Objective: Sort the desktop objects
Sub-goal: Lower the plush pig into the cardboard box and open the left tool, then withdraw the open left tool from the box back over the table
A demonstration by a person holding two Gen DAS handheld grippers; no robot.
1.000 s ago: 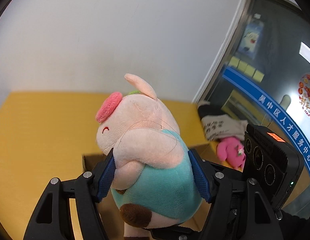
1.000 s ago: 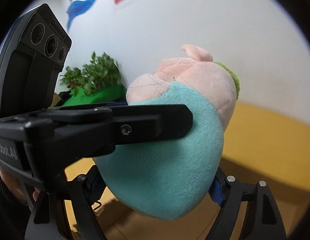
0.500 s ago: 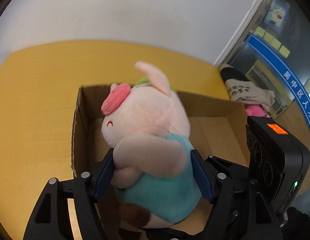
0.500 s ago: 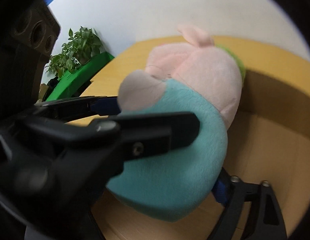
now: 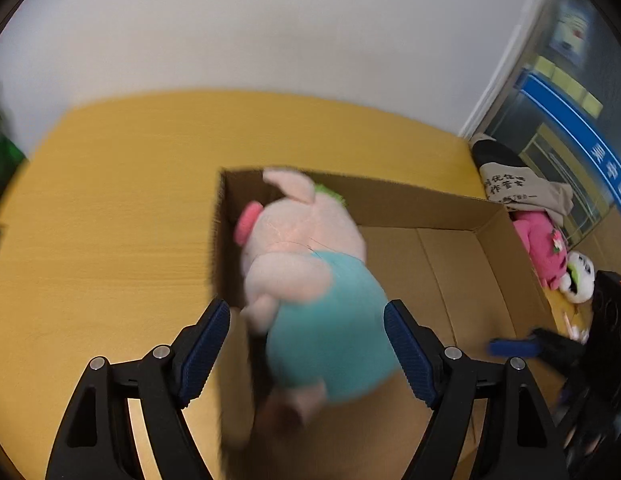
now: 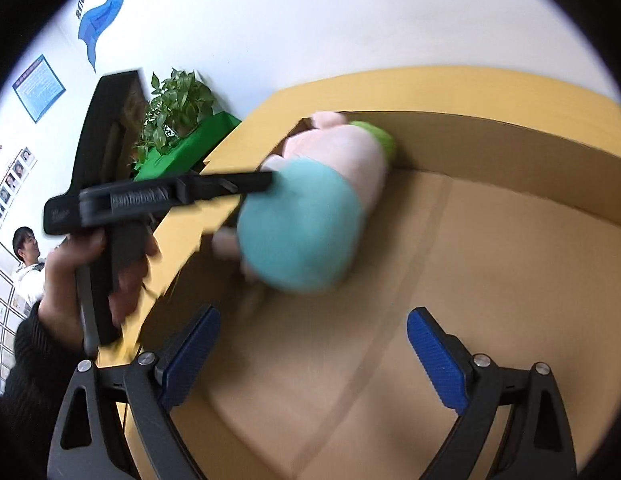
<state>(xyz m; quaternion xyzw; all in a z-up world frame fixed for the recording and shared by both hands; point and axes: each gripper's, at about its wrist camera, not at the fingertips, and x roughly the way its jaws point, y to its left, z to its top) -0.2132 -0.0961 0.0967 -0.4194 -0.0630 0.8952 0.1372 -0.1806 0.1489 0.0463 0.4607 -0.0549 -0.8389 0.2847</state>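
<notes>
A pink plush pig in a teal shirt (image 5: 310, 280) lies in the left end of an open cardboard box (image 5: 430, 204) on the yellow table (image 5: 110, 220). It also shows in the right wrist view (image 6: 310, 216), blurred. My left gripper (image 5: 308, 348) is open, its blue pads (image 5: 202, 344) apart from the pig on both sides, above the box's left wall. My right gripper (image 6: 312, 352) is open and empty over the box floor (image 6: 470, 260). In that view the left gripper's finger (image 6: 230, 182) reaches to the pig's side.
A pink plush toy (image 5: 544, 248), a small white toy (image 5: 578, 280) and a folded printed cloth (image 5: 522, 188) lie right of the box. A potted plant (image 6: 174, 108) on a green stand is beyond the table's left end. A white wall is behind.
Both grippers held the pig above the box, then lowered it in. Now both have opened and drawn back, and the pig lies loose in the box.
</notes>
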